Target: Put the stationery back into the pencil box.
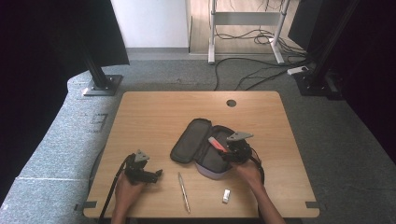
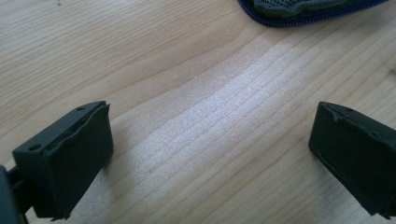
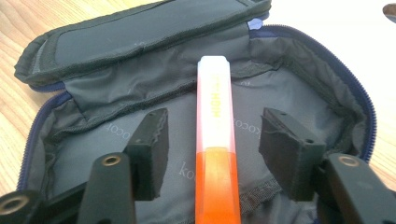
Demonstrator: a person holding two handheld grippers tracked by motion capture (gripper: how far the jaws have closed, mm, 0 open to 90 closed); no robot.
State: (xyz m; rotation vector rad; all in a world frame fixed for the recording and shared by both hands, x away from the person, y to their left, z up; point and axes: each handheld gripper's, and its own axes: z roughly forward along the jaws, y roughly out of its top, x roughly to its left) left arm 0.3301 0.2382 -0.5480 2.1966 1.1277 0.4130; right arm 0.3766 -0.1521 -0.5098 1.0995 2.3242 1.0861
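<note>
A dark grey pencil case (image 1: 196, 142) lies unzipped and spread open at the middle of the wooden table (image 1: 154, 116). An orange highlighter (image 1: 217, 144) with a pale cap lies inside it. In the right gripper view the highlighter (image 3: 215, 140) runs lengthwise between the jaws of my right gripper (image 3: 215, 128), and there is a gap on each side, so the pads are off it and the gripper is open over the case lining (image 3: 116, 93). My left gripper (image 1: 156, 173) rests near the table's front left, open over bare wood (image 2: 210, 140), with the case's zip edge (image 2: 299, 18) beyond it.
A silver pen (image 1: 183, 191) lies near the front edge between the two hands. A small white eraser-like block (image 1: 226, 196) sits to its right. A cable hole (image 1: 231, 103) is at the table's back. Stand bases and cables occupy the floor behind.
</note>
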